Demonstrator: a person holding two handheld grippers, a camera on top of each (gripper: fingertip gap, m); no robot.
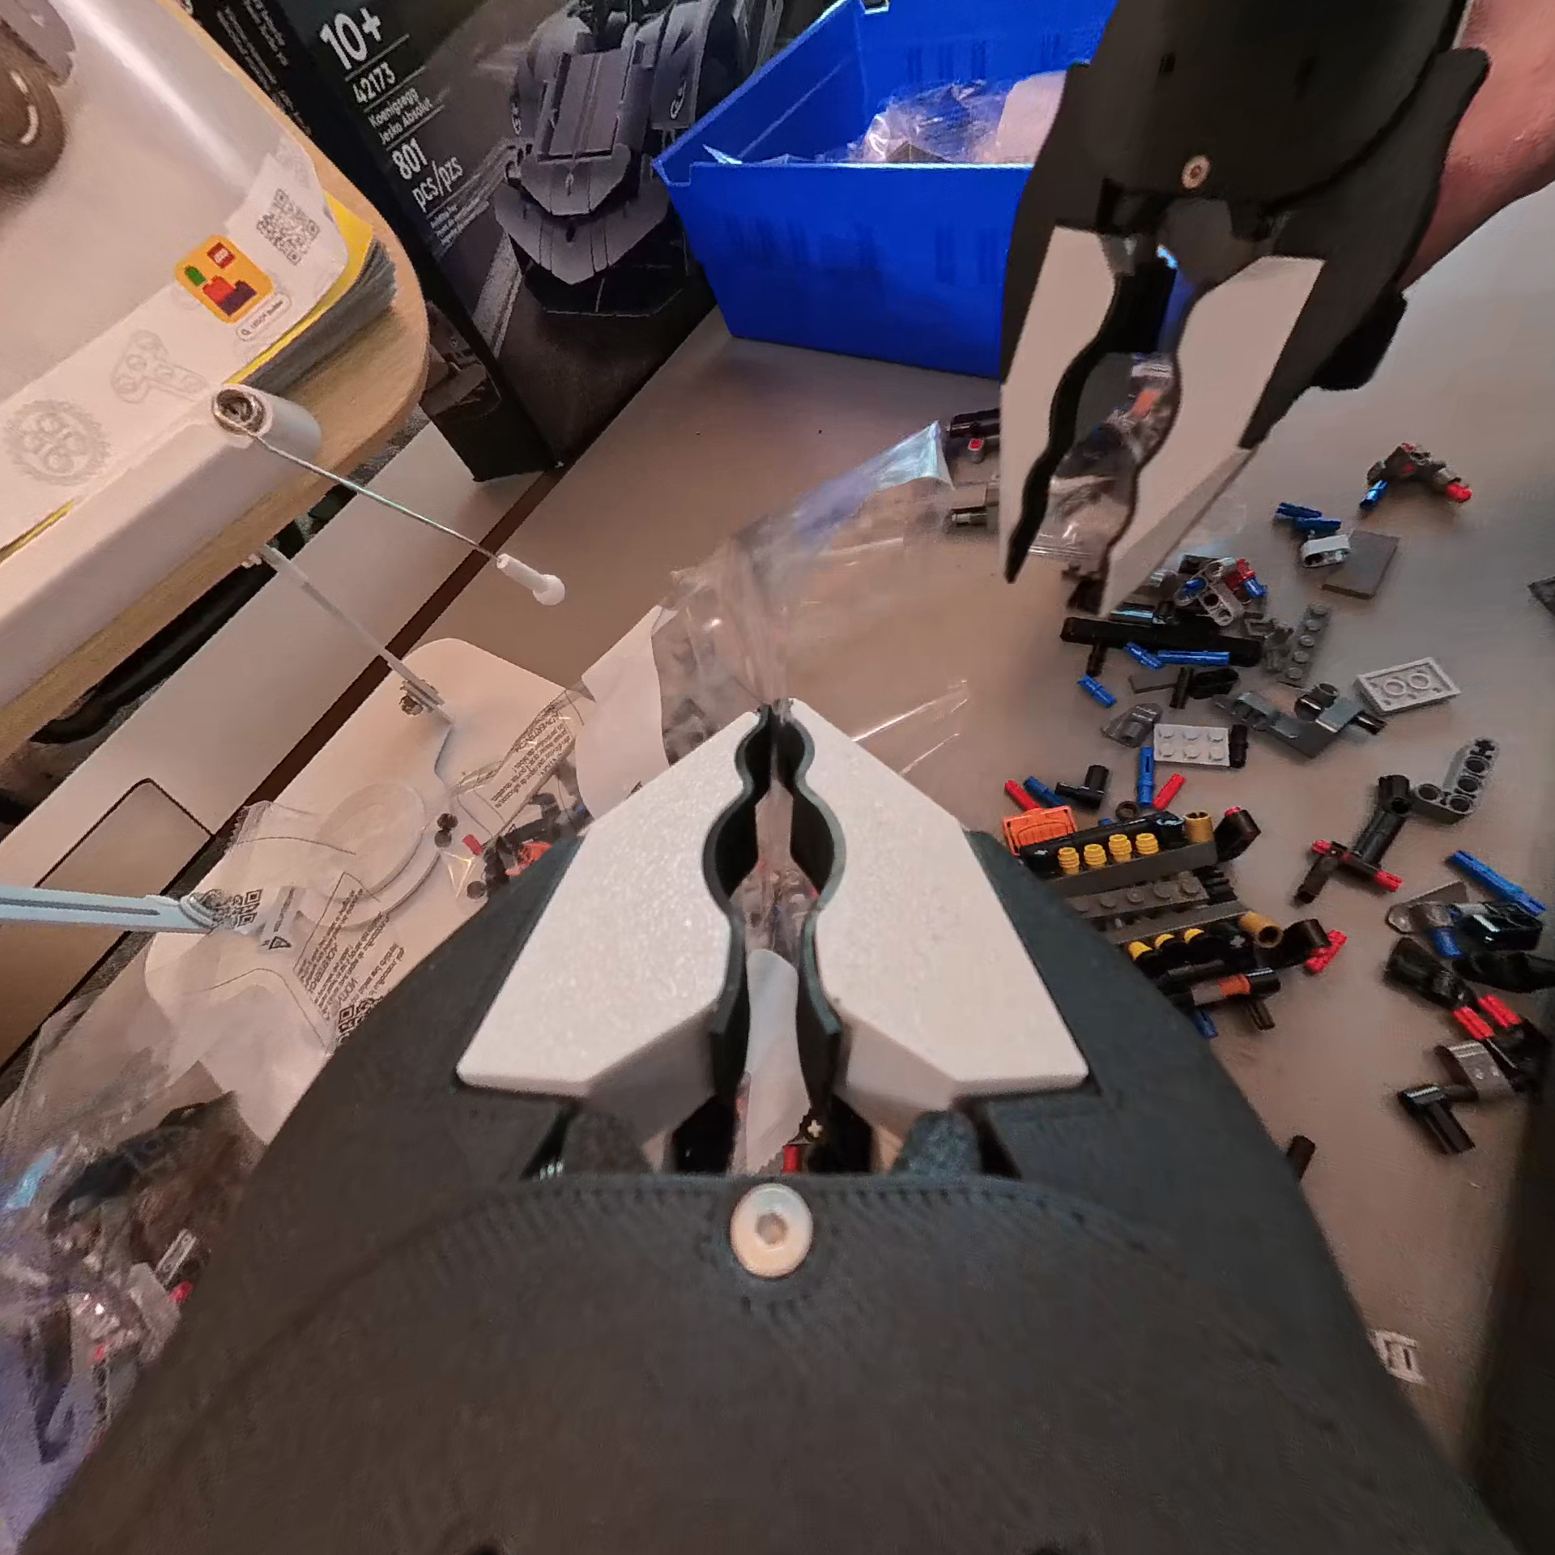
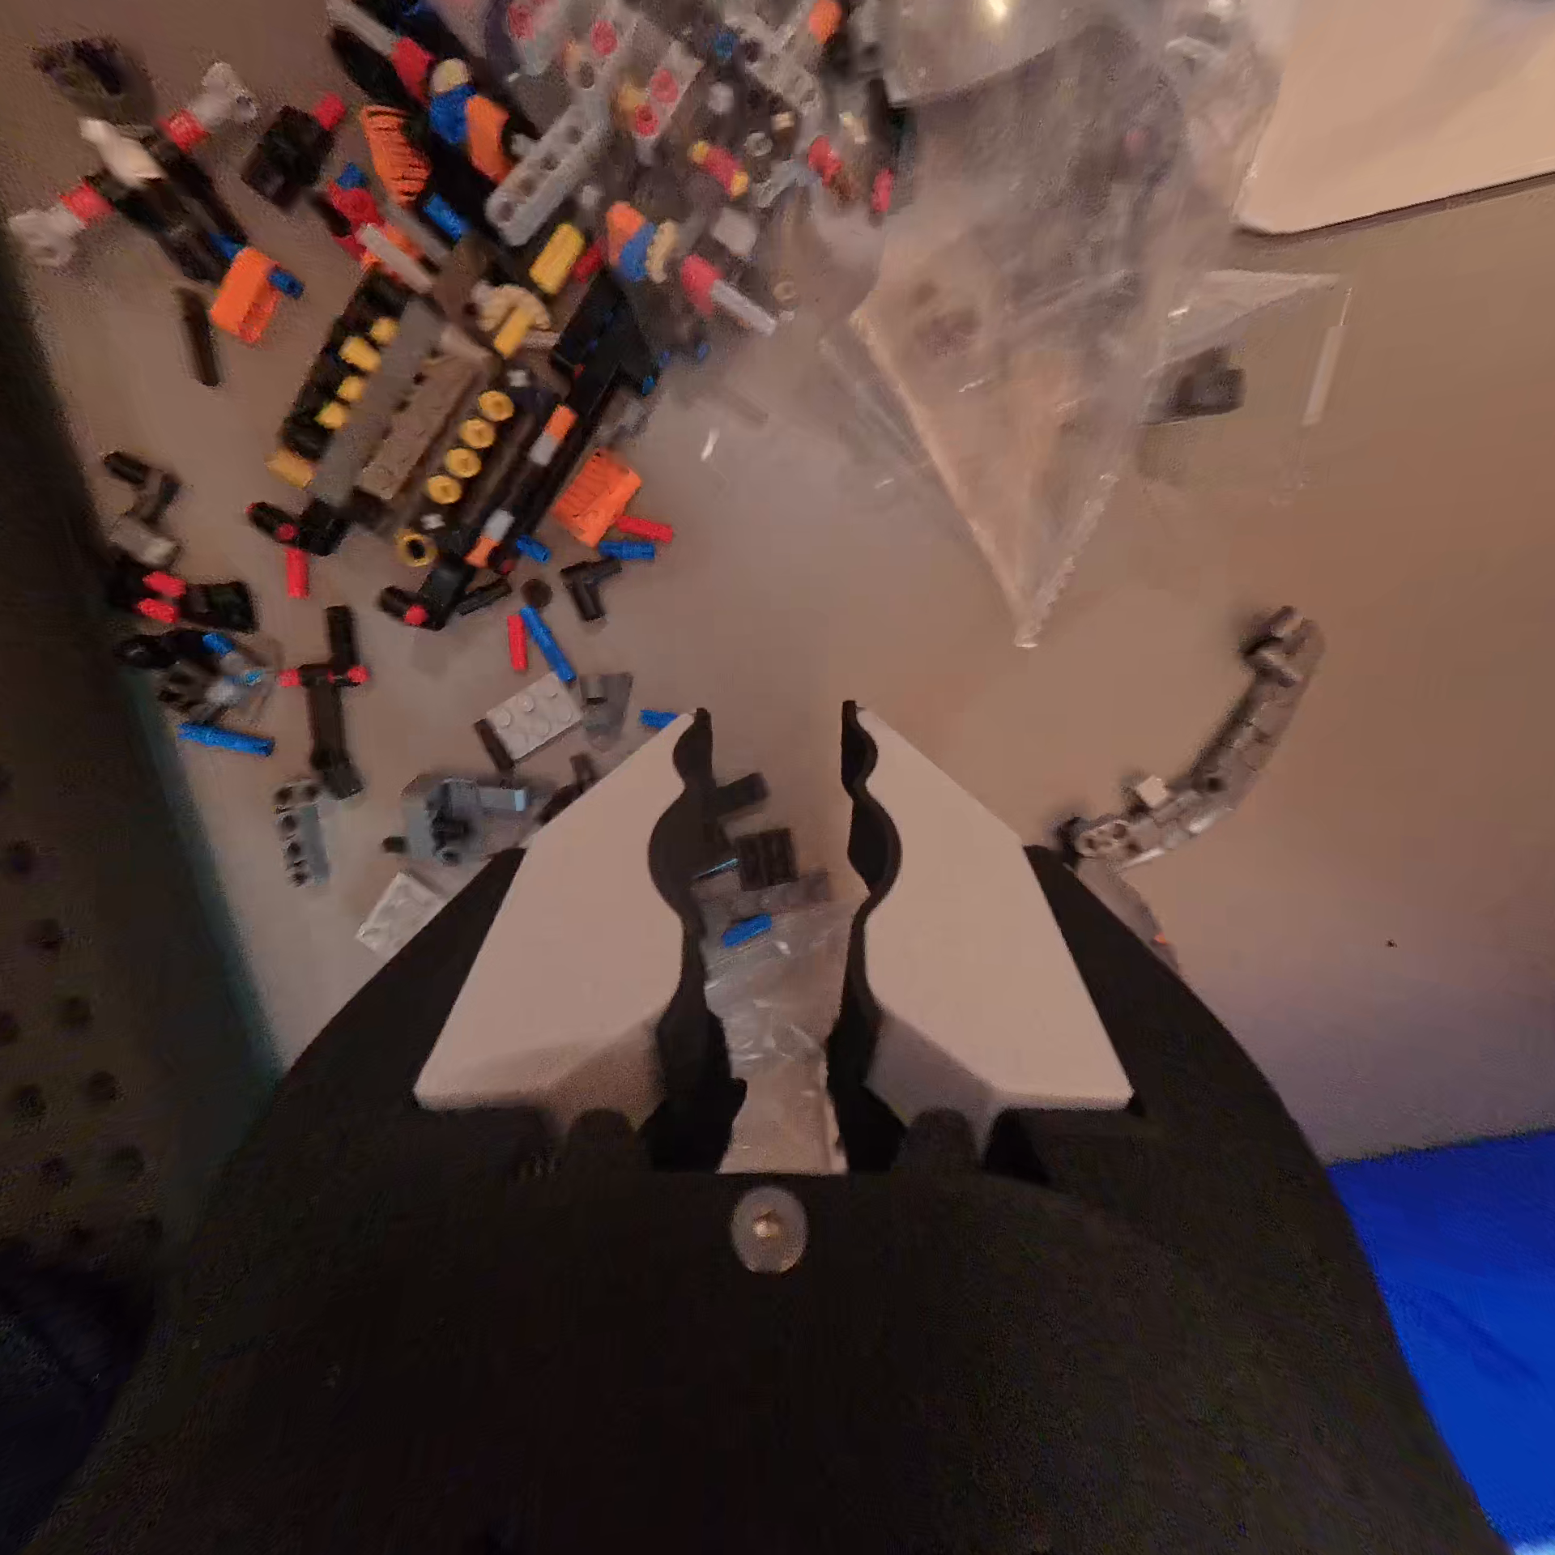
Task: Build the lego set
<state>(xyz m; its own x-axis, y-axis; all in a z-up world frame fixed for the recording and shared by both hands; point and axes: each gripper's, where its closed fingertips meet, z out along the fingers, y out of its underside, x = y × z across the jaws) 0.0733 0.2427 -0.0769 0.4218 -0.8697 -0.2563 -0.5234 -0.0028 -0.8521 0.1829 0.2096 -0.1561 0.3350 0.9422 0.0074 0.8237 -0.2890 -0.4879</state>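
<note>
Step in hand: emptying a clear parts bag (image 1: 757, 606). Left gripper (image 1: 772, 715) pinches its corner; right gripper (image 2: 772, 715) stands parted, empty. Loose lego pieces (image 2: 437, 404) lie spread on the table (partly assembled); next, sort them.

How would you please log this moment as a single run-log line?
left gripper: shut on clear plastic bag | right gripper: open, above loose pieces | table
</note>
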